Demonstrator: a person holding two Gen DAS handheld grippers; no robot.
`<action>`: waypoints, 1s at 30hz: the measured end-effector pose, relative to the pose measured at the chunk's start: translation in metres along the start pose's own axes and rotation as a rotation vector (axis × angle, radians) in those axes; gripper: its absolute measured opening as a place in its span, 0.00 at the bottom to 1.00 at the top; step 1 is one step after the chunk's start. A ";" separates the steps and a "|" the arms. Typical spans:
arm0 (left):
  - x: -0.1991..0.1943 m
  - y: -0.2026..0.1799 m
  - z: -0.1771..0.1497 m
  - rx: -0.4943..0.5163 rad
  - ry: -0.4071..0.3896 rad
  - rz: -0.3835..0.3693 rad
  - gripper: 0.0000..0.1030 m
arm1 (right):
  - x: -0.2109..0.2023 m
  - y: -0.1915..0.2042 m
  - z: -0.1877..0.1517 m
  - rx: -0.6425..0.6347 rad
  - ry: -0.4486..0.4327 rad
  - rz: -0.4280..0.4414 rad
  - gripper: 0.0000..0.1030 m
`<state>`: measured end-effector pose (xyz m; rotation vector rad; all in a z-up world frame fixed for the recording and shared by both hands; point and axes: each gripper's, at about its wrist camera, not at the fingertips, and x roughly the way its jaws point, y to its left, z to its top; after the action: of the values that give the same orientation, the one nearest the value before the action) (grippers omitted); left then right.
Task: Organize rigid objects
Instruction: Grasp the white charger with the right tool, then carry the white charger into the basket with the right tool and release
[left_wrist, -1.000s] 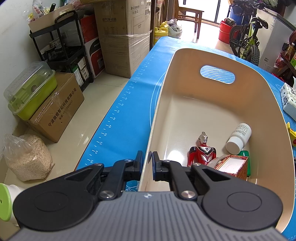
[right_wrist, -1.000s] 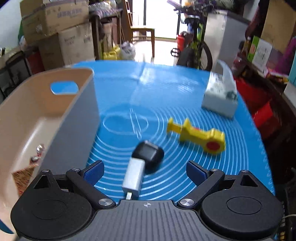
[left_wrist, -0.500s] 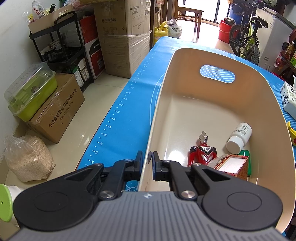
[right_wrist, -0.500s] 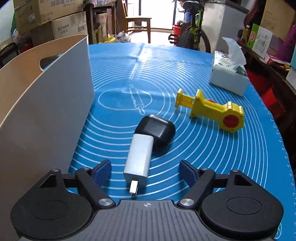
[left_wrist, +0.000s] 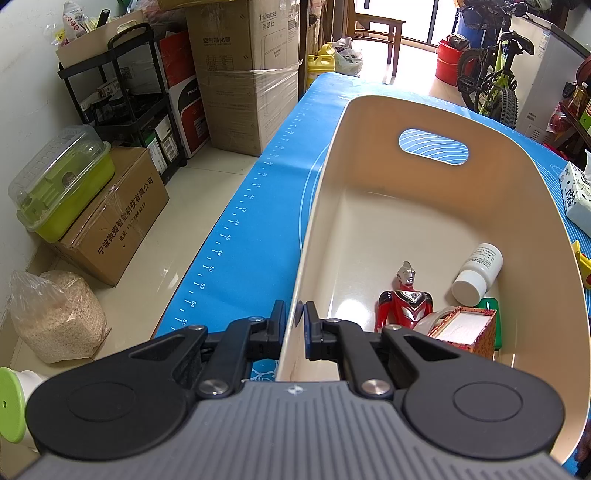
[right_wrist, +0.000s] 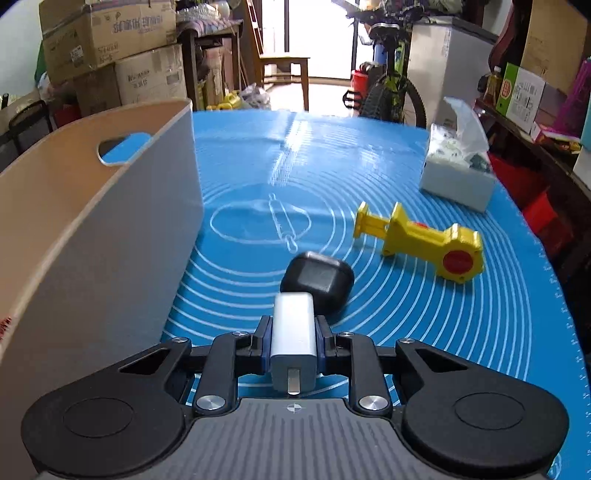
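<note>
My left gripper (left_wrist: 294, 325) is pinched shut on the near wall of the cream bin (left_wrist: 424, 221), 1 finger outside it and 1 inside, with the rim standing up between the blue pads. The bin sits on the blue mat (left_wrist: 255, 221) that covers the table. Inside it, toward my end, I see a red and silver toy figure (left_wrist: 404, 299) lying on its back, a white pill bottle (left_wrist: 478, 273) on its side by the right wall, a red patterned box (left_wrist: 467, 330) with a white top, a roll of clear tape (left_wrist: 428, 323) leaning just beside that box, and something green (left_wrist: 489, 308) mostly hidden behind it. My right gripper (right_wrist: 293, 341) has just been closing, and its 2 pads now press on the flanks of a white charger (right_wrist: 293, 332), prongs pointing back at me. The charger's far end touches a black case (right_wrist: 317, 280) lying on the mat; I cannot tell whether the charger is off the mat. To the right of the case, apart from it, lies a yellow toy (right_wrist: 421, 240) with a red disc. A tissue pack (right_wrist: 458, 173) stands beyond the toy near the right edge. The bin's outer wall rises on the left of this view.
</note>
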<state>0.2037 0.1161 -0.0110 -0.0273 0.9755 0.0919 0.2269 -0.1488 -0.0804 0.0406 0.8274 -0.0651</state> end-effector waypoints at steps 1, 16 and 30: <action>0.000 0.000 0.000 0.000 0.000 0.000 0.11 | -0.003 0.000 0.001 0.002 -0.010 -0.001 0.31; -0.001 -0.001 0.000 -0.001 -0.001 -0.002 0.11 | -0.068 0.007 0.052 0.052 -0.181 0.069 0.31; -0.001 -0.002 0.000 -0.001 -0.001 -0.004 0.11 | -0.098 0.063 0.079 -0.030 -0.263 0.188 0.31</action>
<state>0.2030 0.1143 -0.0104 -0.0300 0.9748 0.0887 0.2232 -0.0864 0.0460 0.0795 0.5588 0.1176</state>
